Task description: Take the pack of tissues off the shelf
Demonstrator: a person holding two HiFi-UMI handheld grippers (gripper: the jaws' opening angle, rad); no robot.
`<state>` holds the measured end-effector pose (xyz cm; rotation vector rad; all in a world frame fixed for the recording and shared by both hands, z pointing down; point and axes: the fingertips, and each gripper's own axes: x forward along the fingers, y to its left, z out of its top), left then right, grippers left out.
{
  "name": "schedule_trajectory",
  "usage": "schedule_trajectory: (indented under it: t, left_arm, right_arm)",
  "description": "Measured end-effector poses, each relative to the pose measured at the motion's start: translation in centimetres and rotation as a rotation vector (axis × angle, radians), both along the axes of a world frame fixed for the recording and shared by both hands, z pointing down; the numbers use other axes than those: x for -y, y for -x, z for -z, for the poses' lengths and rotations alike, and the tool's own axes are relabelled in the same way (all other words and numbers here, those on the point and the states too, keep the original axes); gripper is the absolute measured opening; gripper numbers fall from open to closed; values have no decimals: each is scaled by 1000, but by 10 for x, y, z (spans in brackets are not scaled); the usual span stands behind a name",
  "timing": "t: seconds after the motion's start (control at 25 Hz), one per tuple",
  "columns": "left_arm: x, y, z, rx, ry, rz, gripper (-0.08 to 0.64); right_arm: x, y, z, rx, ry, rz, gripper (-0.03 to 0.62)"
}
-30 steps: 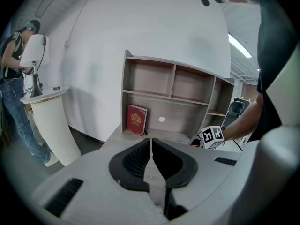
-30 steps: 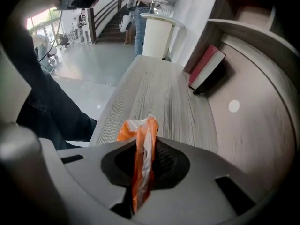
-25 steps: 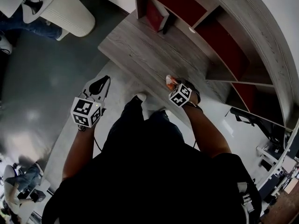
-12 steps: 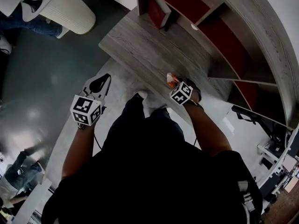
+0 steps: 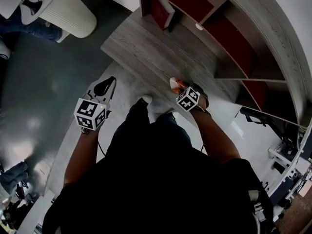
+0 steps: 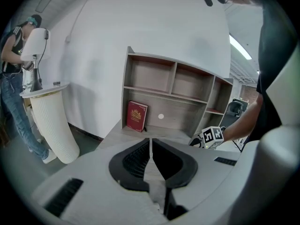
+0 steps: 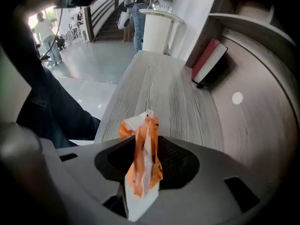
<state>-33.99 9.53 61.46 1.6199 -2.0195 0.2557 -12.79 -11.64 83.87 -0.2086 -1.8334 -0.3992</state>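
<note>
**Tissue pack off the shelf, loose in the spread right claw**

Head view. Down past a dark torso to the right claw [image 5: 178, 87], pointing steeply down at the near edge of the low wooden ledge [image 5: 146, 48] in front of the shelf unit [image 5: 234, 43]. At its tip, the pack of tissues [image 5: 173, 84], orange and white. Already out of the red-backed compartments and well apart from the red book [image 5: 161, 12] at the far end. Left claw [image 5: 108, 83] off to the side over the grey floor, nowhere near the pack.

Left gripper view. Left claw [image 6: 151, 142] pressed together to a thin seam, nothing in it. Beyond it, the shelf unit, with the red book standing at its foot and the right claw's marker cube at the right.

Right gripper view. Right claw [image 7: 145, 142] spread, having just been opening, with the pack [image 7: 143, 165] upright and crumpled in the middle of the gap. Dark space on either side of it and no pad seen pressing, so probably let go or barely touched. Impossible to tell whether resting on the ledge.

Handling, as a judgement: light and soft, in a crinkly film wrapper, likely slippery. Squashes rather than breaks. Best taken across the flat faces at mid-body with a modest squeeze, not by the pinched end seam.
</note>
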Motion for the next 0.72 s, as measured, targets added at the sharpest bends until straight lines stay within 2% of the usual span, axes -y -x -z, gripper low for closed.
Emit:
schedule_trajectory:
  t: [0.24, 0.72]
  left_arm:
    - [6, -10, -2, -3, -4, -28, 32]
    - [7, -20, -3, -3, 0, -63, 32]
  right_arm:
    - [-8, -9, 3, 11, 20, -3, 166]
    - [-13, -18, 10, 42, 28, -43, 175]
